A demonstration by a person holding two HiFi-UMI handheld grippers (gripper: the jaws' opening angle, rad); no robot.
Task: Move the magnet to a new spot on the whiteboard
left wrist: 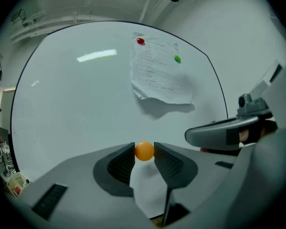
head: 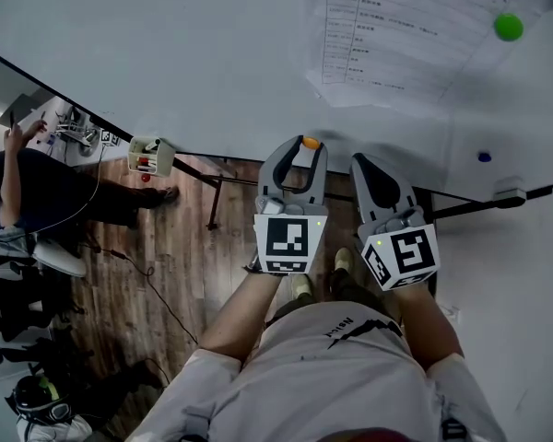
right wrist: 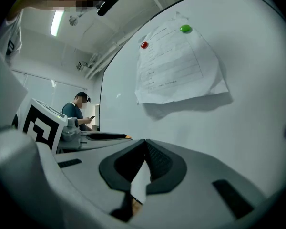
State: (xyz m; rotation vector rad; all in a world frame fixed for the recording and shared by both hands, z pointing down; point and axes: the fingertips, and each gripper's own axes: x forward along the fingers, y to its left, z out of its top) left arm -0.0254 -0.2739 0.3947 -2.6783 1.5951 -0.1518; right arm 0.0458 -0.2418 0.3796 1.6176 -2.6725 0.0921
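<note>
Currently the left claw (head: 306,147) is gripping the magnet (left wrist: 144,151), a small orange bead, right at its tips; the jaws are standing narrow, one on each side of the bead. The right claw (right wrist: 145,146) is resting fully closed with nothing between its jaws, and it is hanging just beside the left claw, on its right.

The whiteboard (left wrist: 86,109) is lying straight ahead of the left claw's tips, so the placing move is judged to be a forward push along the claw's own axis. Whether the bead is already touching the surface cannot be told from any view. Being round, the magnet is offering no long axis to align.

A paper (left wrist: 159,73) is hanging above and to the right of the held magnet, pinned by a red magnet (left wrist: 140,41) and a green magnet (left wrist: 177,59). A blue magnet (head: 484,157) is sitting well off to the right. Bare board is spreading to the left of the paper and below it, which looks the likeliest area for a new spot.

A box (head: 150,155) at the whiteboard's lower edge, well left of both claws, is holding a few small items, one of them red, too small to name.
</note>
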